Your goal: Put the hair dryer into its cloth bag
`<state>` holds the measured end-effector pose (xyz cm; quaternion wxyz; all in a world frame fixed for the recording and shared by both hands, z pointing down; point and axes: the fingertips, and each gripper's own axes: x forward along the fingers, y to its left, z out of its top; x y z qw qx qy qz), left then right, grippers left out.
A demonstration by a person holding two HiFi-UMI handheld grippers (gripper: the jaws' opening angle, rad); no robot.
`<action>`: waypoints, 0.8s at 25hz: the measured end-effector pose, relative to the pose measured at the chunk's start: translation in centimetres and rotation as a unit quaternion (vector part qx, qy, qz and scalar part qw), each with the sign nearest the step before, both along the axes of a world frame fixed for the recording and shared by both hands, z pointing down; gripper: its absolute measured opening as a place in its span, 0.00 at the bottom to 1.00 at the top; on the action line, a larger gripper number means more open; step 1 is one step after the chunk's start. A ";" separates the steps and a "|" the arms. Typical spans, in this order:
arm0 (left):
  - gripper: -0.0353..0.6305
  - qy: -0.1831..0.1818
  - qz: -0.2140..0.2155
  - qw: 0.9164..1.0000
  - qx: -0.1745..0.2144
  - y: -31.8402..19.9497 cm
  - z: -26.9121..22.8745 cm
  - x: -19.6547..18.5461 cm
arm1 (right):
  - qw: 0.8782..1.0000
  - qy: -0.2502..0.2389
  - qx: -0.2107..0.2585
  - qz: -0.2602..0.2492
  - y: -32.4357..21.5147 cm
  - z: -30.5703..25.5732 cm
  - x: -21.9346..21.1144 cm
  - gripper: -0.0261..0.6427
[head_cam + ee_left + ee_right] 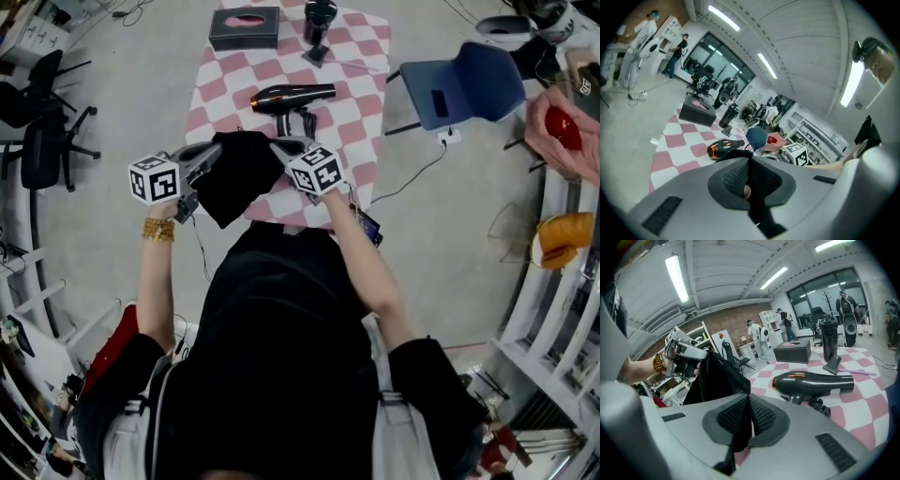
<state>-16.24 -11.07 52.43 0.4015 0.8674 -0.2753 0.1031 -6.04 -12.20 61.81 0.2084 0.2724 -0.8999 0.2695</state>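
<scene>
Jaws of left gripper [749, 182] and right gripper [748, 422] are pinching the limp, light cloth bag [239, 178]. Beyond them, the rigid, slick-looking hair dryer [291, 97] is probably inviting a handle grip.

From above, the cloth bag [239, 173] hides my jaw tips. The body of my right gripper [748, 420] cuts off the hair dryer [813, 382] at its handle.

The head view looks steeply down from above the person's shoulders onto the pink-and-white checkered counter [361, 103]. The left gripper [749, 164] view rides close behind its jaws and faces far and right. The right gripper [748, 401] view faces far and left. All three share the black hair dryer with an orange-ringed nozzle [292, 97] and the black cloth bag [239, 173].
</scene>
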 end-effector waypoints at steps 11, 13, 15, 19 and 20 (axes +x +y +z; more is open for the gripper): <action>0.09 -0.254 0.172 0.949 0.075 -2.2 -0.3 2.5 | 0.996 -0.010 -0.064 0.062 1.2 1.8 -2.4 0.07; 0.09 -0.228 0.161 0.960 0.038 -2.0 2.5 3.0 | 0.993 0.011 -0.082 0.087 1.1 3.3 -0.7 0.07; 0.09 -0.191 0.134 0.972 0.010 -2.0 4.5 3.4 | 0.990 0.026 -0.093 0.107 1.0 4.6 0.9 0.08; 0.09 -0.137 0.093 0.986 -0.024 -1.5 7.1 3.8 | 0.989 0.062 -0.071 0.117 0.0 6.4 3.0 0.08; 0.09 -0.124 0.080 0.989 -0.029 -1.4 7.4 3.8 | 0.989 0.067 -0.061 0.115 -0.3 6.5 3.4 0.08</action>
